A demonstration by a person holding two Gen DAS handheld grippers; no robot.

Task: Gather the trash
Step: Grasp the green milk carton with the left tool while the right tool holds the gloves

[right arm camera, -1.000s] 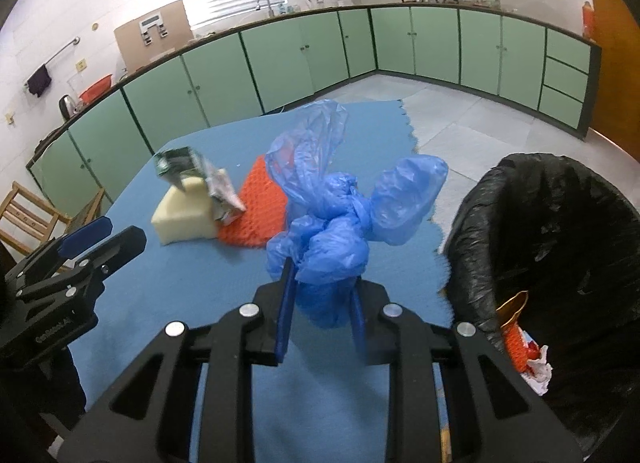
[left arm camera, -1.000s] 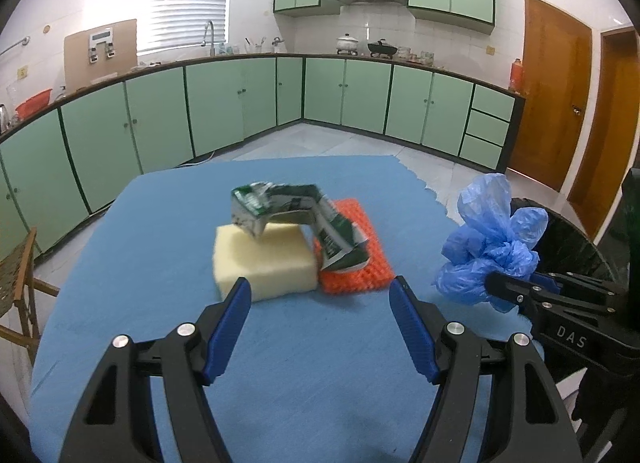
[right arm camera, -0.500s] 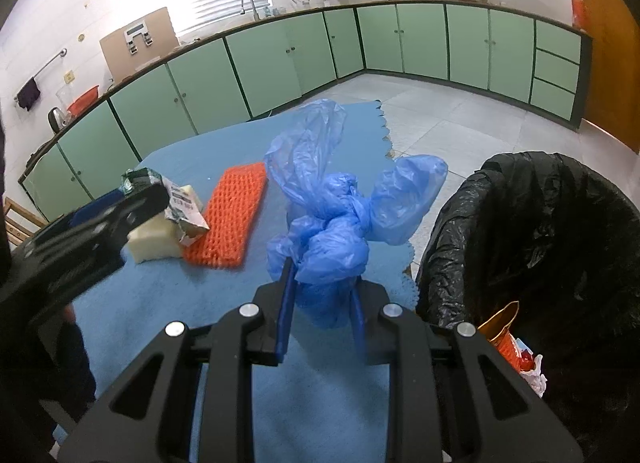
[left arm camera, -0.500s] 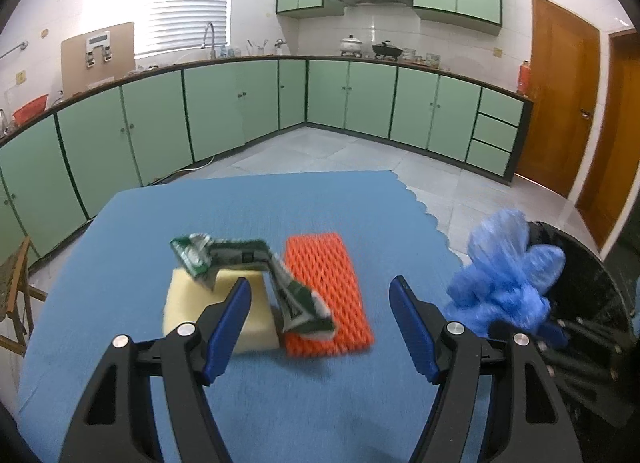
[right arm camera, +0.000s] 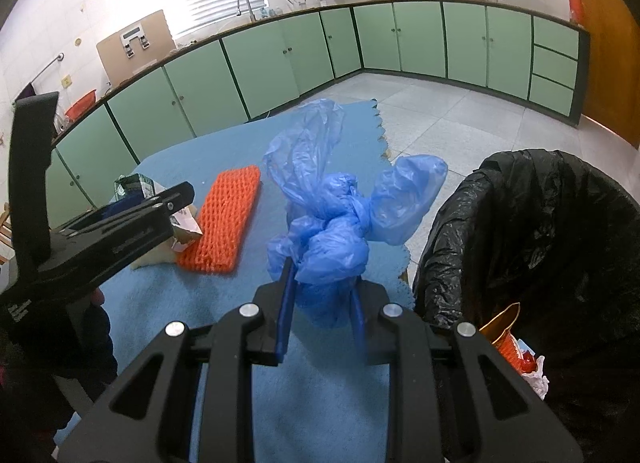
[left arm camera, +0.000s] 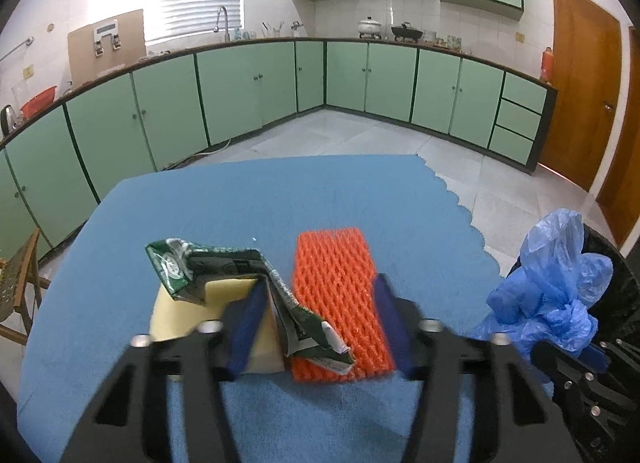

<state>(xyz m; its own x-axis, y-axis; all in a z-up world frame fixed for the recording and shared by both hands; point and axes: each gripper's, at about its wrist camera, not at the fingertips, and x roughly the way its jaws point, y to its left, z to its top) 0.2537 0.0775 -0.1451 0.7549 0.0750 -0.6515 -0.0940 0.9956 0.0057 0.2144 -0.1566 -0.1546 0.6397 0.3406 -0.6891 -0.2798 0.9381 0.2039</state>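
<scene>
left claw [left arm camera: 316, 327]: spread wide, low over the desk, blurred blue pads either side of crushed carton and orange net
right claw [right arm camera: 320, 303]: pinching the blue plastic bag [right arm camera: 336, 219] at its knotted base, bag bunched above the pads
crushed carton [left arm camera: 244, 283]: green-white, bent, draped over yellow sponge [left arm camera: 192, 315], lower end lying on the net's near-left corner
orange net [left arm camera: 340, 303]: flat on desk, just at 3 o'clock of the sponge, touching carton
desk [left arm camera: 260, 199]: blue cloth with scalloped edge
trash bin [right arm camera: 540, 231]: black liner, at 3 o'clock of right claw, beside desk edge; wrappers inside [right arm camera: 516, 351], gold and red-white
background: green kitchen cabinets [left arm camera: 400, 79]
</scene>
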